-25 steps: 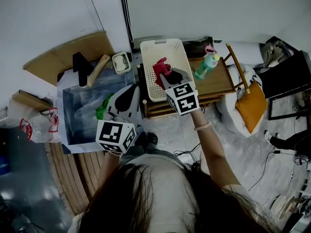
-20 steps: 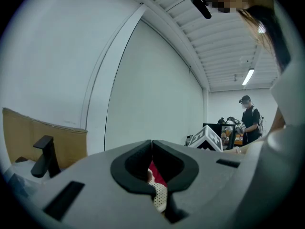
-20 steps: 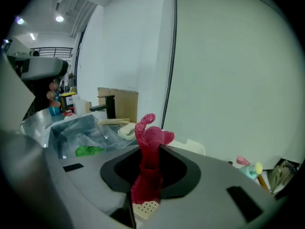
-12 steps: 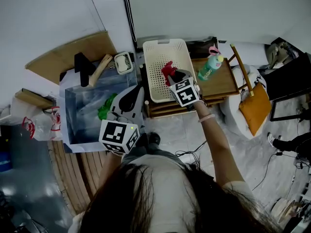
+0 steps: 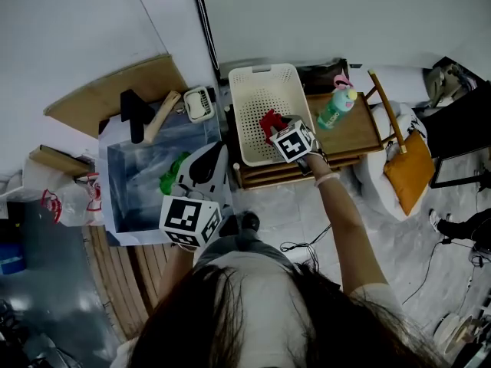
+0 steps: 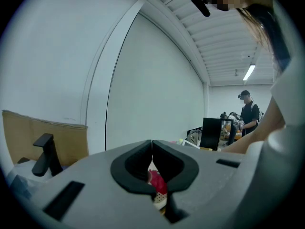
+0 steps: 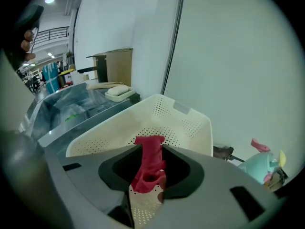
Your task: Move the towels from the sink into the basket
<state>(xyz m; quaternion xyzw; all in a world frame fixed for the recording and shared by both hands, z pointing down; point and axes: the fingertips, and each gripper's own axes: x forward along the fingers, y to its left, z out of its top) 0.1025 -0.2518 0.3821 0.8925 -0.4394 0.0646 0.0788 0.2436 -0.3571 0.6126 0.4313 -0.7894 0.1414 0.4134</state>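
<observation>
White wall (image 5: 307, 14) behind; pale floor, wooden slats at the left. Low wooden table (image 5: 360, 129) carries the basket (image 5: 257, 79): cream plastic, rectangular, rounded corners, sides and bottom pierced with small holes.

Sink (image 5: 126, 198) is just beside the basket's left rim: a square, clear-walled tub with a black faucet (image 5: 136, 113) at its back edge. A crumpled green towel (image 5: 173, 173) lies against its right wall.

Right gripper (image 5: 282, 131) tilts down over the basket's near half. Its jaws have just been opening, with the red towel (image 7: 150, 163) between them; the pads touch the cloth on both sides. The towel is soft and bunched, and its free end pokes past the tips.

Left gripper (image 6: 152, 147) is held level over the sink's right edge, its tips clenched together on nothing.

Basket bottom is bare around the red towel, with open room on all sides. A green bottle (image 5: 337, 107) stands near the basket's right rim, apart from it.
</observation>
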